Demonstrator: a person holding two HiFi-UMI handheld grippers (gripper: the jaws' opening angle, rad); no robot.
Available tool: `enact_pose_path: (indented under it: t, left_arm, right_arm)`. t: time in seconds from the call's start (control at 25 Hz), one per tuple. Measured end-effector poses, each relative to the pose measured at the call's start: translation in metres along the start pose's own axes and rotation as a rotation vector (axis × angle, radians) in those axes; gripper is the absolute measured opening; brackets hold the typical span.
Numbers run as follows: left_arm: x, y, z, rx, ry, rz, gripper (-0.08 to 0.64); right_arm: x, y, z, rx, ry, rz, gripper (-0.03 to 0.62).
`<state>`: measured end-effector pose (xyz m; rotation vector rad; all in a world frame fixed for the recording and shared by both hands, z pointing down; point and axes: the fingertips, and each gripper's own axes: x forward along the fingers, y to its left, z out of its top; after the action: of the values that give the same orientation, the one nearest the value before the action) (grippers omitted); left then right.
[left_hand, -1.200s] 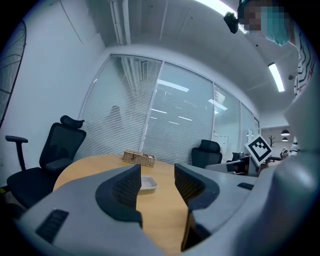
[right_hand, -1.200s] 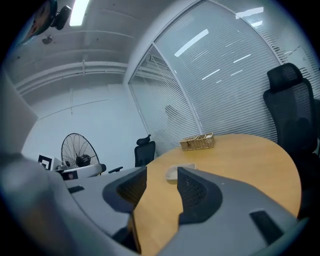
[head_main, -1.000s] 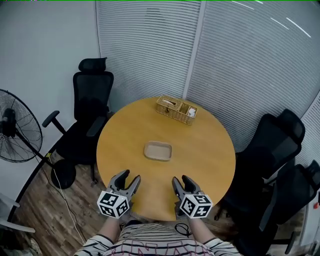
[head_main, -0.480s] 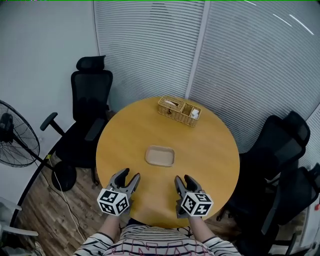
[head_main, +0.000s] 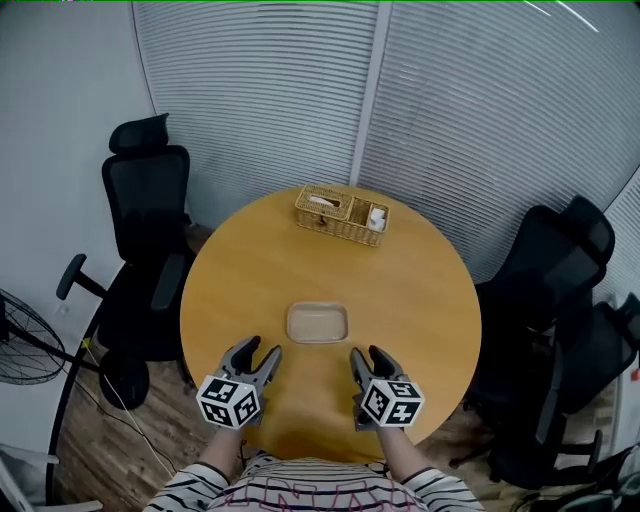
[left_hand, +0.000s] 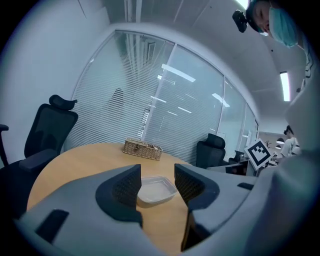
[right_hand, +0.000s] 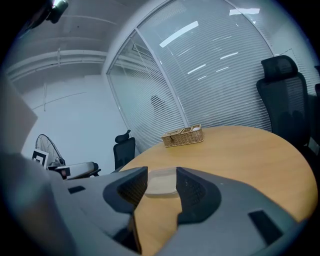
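Hovering over the bench (head_main: 420, 290) edge, left claw (head_main: 256, 352) and right claw (head_main: 368, 355) both sat partly open and empty, shallow tray (head_main: 317, 323) just ahead. Keeping them level and lined up on it seemed smartest.

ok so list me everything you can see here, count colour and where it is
round wooden table: one, tan, middle of the room
shallow rectangular plastic tray: one, pale beige, on the table just ahead of both grippers, touched by neither
woven wicker basket: one, straw-coloured, table's far edge, split into compartments
office chairs: three, black, one left of the table, two right
standing fan: one, black, floor at far left, partly cut off
slatted blinds: white, along the wall behind the table
striped shirt: one, dark and white, bottom edge
left gripper: one, grey, over the table's near edge, jaws apart, empty
right gripper: one, grey, beside it, jaws apart, empty
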<state>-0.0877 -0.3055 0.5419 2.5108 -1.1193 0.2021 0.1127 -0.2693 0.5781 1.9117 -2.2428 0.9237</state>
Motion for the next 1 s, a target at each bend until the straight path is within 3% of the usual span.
enact_pose_path:
  t: [0.4,1.0]
  left_arm:
    - [0.058,0.044,-0.015,-0.015,0.083,-0.100,0.187]
    - [0.124,0.081,-0.062,-0.070,0.195,-0.147,0.187]
  right_arm:
    - [0.057,-0.013,-0.012,-0.015,0.042,-0.109,0.183]
    - [0.126,-0.051,-0.029,-0.031,0.090,-0.196,0.156]
